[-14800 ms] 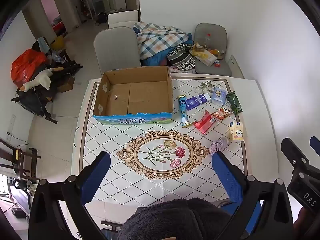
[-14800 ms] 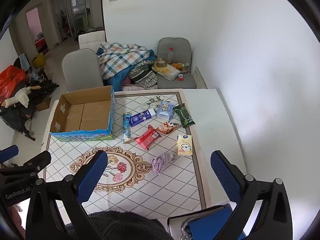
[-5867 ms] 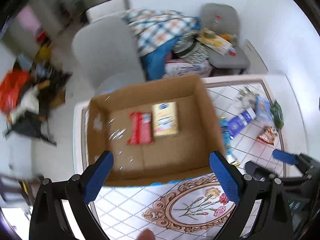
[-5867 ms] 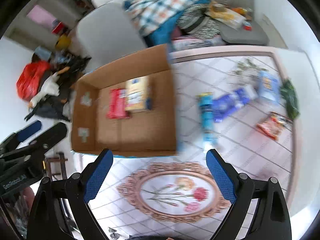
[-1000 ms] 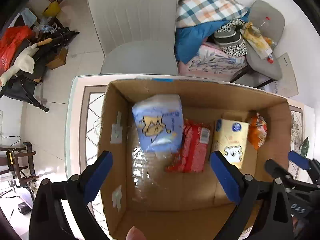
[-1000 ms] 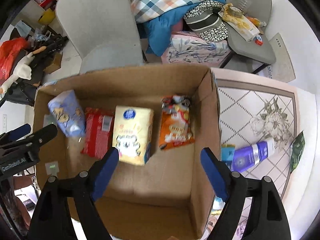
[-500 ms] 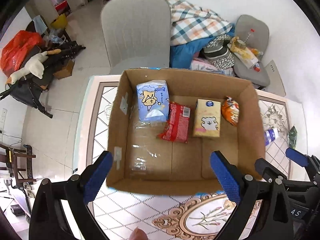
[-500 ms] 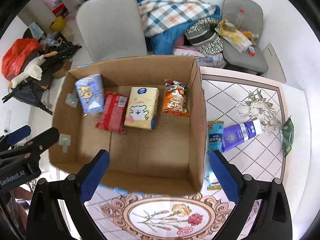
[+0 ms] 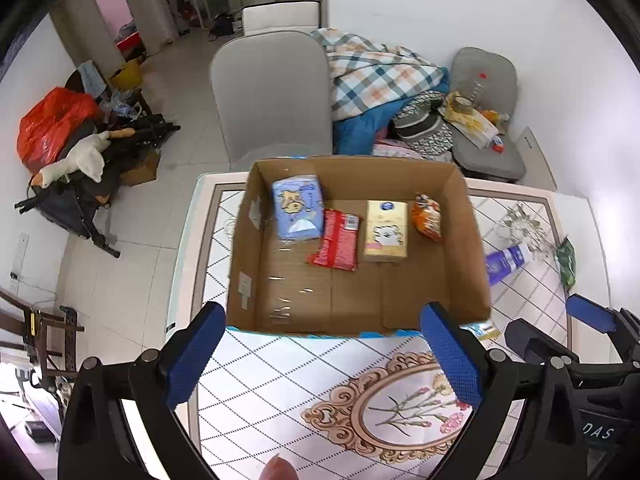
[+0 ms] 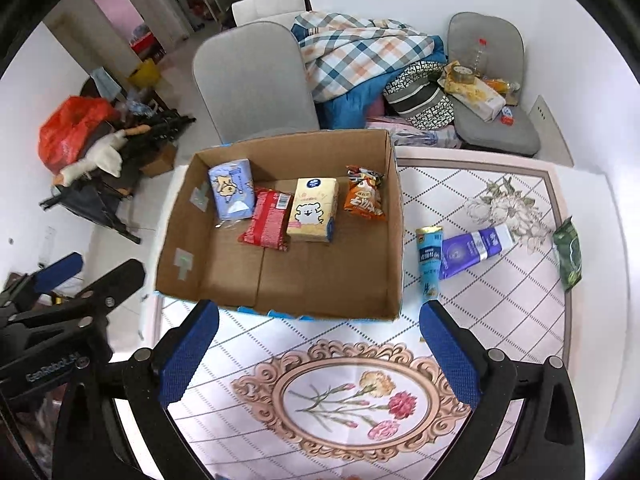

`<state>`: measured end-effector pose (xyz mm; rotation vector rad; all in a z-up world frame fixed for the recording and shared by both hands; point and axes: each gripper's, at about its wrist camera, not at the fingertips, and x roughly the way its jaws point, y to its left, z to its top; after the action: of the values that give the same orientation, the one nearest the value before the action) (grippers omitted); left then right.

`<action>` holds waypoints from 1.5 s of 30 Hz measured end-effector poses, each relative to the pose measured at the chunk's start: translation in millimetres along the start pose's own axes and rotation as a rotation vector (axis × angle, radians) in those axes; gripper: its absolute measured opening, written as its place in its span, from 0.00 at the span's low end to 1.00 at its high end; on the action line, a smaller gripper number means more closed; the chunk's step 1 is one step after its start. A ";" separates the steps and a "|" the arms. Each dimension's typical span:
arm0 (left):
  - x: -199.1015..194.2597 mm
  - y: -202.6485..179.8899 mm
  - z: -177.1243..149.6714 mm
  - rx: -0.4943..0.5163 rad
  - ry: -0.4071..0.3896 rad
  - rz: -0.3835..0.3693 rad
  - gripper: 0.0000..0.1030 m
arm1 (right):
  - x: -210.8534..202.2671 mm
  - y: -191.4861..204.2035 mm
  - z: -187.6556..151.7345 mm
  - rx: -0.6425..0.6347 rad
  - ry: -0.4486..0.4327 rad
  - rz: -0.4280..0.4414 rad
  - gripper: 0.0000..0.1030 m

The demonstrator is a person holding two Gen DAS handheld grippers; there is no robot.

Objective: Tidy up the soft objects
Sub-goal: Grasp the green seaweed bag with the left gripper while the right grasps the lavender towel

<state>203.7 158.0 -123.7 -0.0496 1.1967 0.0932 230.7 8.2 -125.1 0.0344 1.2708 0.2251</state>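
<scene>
I am holding my left jaws (image 9: 322,354) and right jaws (image 10: 318,354) tilted steeply down over the worktop (image 10: 496,312), both spread wide with nothing between them. The right jaws have just been opening. The cardboard box (image 10: 394,240) is lying ahead of both, beyond the fingertips. Inside, in a row: blue tissue pack (image 10: 232,194), red packet (image 10: 269,219), yellow pack (image 10: 314,210), orange snack bag (image 10: 365,196). In the left view the box wall is hiding part of the purple tube (image 10: 474,250); packet print too small to read.
</scene>
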 end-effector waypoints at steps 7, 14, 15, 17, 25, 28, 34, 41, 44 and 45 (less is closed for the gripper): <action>-2.5 -83.5 -6.3 0.179 -0.028 0.041 0.97 | -6.1 -95.3 -42.5 0.208 0.049 -0.015 0.99; 51.1 -200.4 -10.9 0.419 0.024 0.072 0.97 | 43.4 -265.8 -131.2 0.636 0.203 -0.136 0.99; 58.8 -212.7 -11.8 0.444 0.033 0.082 0.97 | 53.8 -280.8 -141.9 0.688 0.230 -0.124 0.99; 80.4 -238.9 -15.1 0.497 0.069 0.108 0.97 | 82.7 -314.0 -167.8 0.801 0.293 -0.085 0.99; 173.5 -315.6 -12.4 0.574 0.285 0.126 0.97 | 149.3 -349.7 -194.7 0.868 0.405 -0.034 0.65; 201.0 -335.4 -1.5 0.610 0.336 0.135 0.97 | 150.5 -349.5 -182.6 0.787 0.419 -0.039 0.40; 220.6 -367.1 35.2 0.591 0.366 0.100 0.97 | 137.4 -376.7 -164.5 0.730 0.378 -0.070 0.38; 236.2 -430.9 61.8 0.225 0.618 -0.274 0.97 | 122.9 -458.9 -160.0 0.872 0.311 -0.126 0.38; 252.5 -480.8 60.0 0.125 0.697 -0.350 0.97 | 111.4 -496.1 -162.9 0.932 0.280 -0.158 0.38; 257.1 -495.6 58.6 0.121 0.707 -0.354 0.97 | 106.4 -510.9 -163.9 0.950 0.270 -0.176 0.38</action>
<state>400.0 -318.1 -347.0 -0.1994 1.8765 -0.3351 180.4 -487.6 -350.8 0.7212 1.5413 -0.5572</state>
